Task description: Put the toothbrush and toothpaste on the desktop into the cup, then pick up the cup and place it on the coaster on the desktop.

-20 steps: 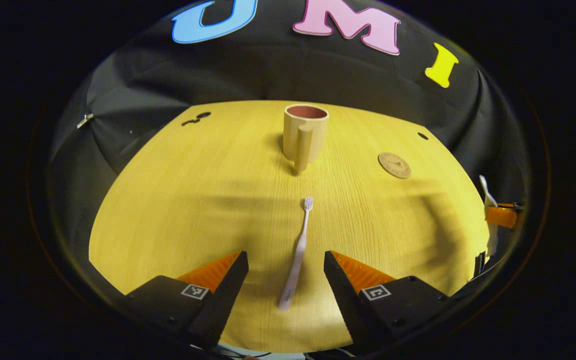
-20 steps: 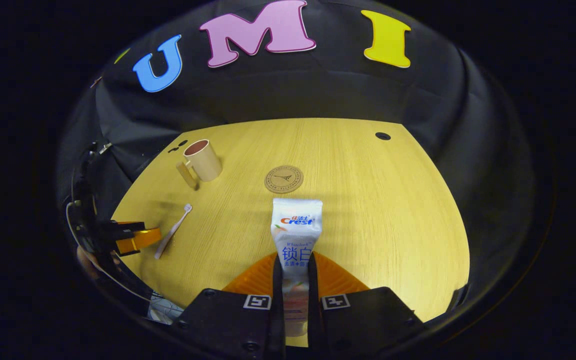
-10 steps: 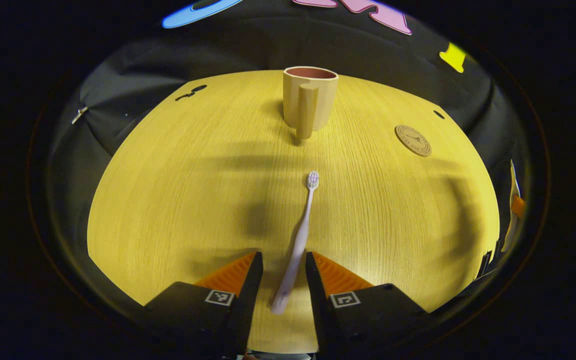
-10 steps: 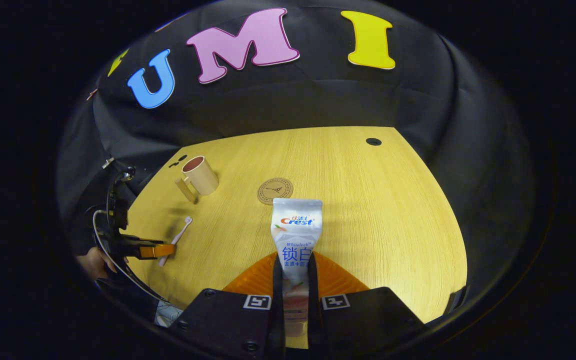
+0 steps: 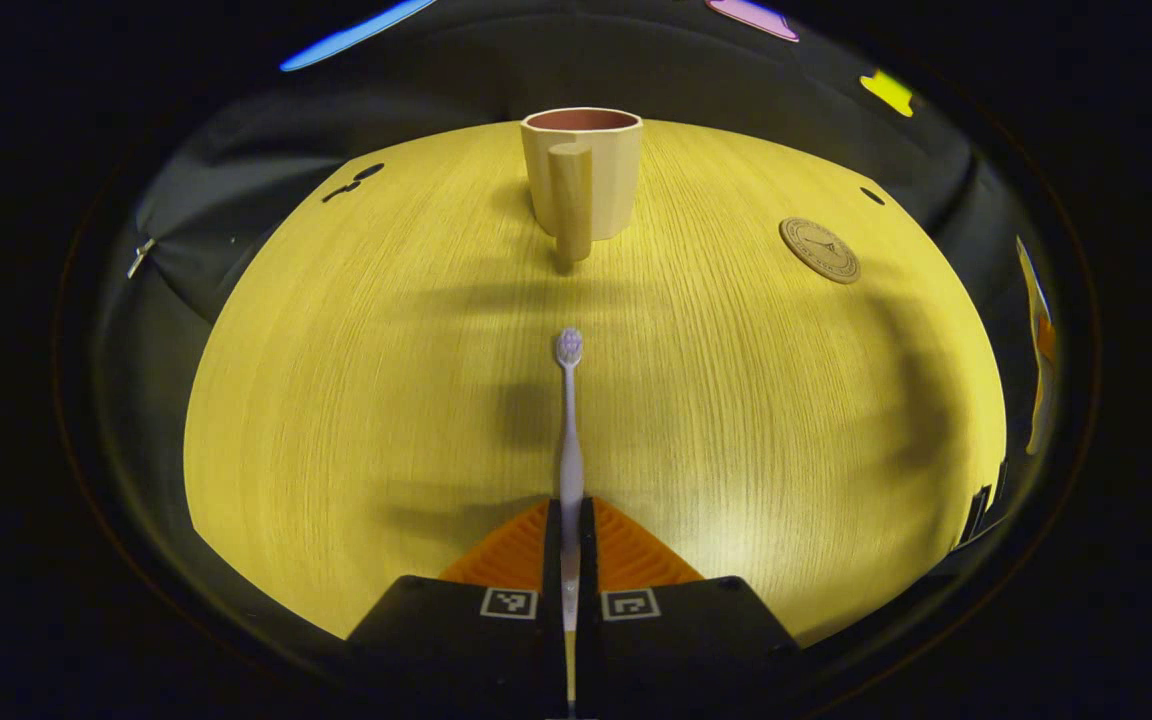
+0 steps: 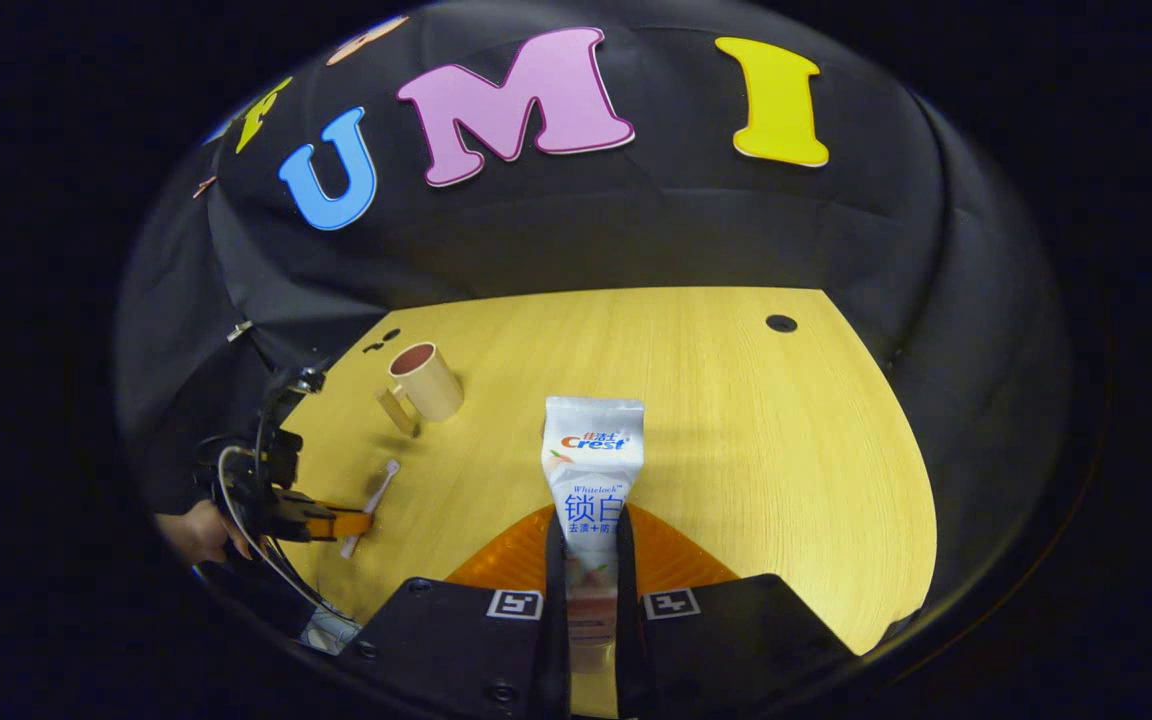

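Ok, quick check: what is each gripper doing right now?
Left gripper: closed on the pale pink plastic toothbrush, gripped by its handle.
Right gripper: closed on the white toothpaste tube.

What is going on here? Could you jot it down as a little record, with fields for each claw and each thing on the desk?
left claw: shut on the toothbrush handle, bristles pointing toward the cup
right claw: shut on the toothpaste, its flat end pointing forward
cup: upright on the desk, nothing visible inside, handle facing the left claw
coaster: flat on the desk, bare, to the right of the cup
desk: light wood
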`<action>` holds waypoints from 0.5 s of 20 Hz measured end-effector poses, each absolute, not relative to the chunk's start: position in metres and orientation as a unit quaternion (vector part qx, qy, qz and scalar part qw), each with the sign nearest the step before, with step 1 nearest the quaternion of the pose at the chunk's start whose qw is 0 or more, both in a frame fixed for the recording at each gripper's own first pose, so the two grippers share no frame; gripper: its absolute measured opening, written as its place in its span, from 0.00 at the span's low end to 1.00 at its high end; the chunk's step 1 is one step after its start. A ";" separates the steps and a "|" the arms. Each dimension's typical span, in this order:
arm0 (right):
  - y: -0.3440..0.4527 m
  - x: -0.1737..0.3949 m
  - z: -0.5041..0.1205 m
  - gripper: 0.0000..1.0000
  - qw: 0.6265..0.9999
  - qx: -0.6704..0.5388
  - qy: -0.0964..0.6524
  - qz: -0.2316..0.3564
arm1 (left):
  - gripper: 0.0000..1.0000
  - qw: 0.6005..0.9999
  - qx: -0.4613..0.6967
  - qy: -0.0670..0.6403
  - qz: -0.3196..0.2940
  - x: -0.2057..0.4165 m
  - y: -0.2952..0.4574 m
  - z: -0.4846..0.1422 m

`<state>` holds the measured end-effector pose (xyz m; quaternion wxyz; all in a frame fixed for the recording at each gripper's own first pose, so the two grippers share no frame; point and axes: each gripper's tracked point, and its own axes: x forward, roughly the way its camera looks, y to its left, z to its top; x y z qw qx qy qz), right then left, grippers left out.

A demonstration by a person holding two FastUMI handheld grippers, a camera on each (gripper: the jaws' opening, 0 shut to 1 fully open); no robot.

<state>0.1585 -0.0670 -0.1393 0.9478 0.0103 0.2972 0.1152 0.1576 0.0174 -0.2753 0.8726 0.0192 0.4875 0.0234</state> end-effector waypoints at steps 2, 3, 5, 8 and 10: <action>-0.056 0.172 -0.126 0.21 0.950 0.010 0.284 0.128 | 0.07 0.873 0.021 0.487 0.015 0.158 0.016 -0.275; -0.050 0.179 -0.120 0.21 0.951 0.010 0.278 0.135 | 0.07 0.875 0.015 0.484 0.015 0.158 0.016 -0.275; -0.038 0.193 -0.106 0.21 0.952 0.010 0.266 0.148 | 0.06 0.882 -0.008 0.470 0.018 0.158 0.014 -0.273; -0.023 0.217 -0.087 0.22 0.956 0.005 0.246 0.161 | 0.06 0.896 -0.030 0.442 0.017 0.158 0.011 -0.259; -0.010 0.233 -0.077 0.22 0.958 0.004 0.233 0.169 | 0.06 0.901 -0.039 0.432 0.015 0.156 0.011 -0.248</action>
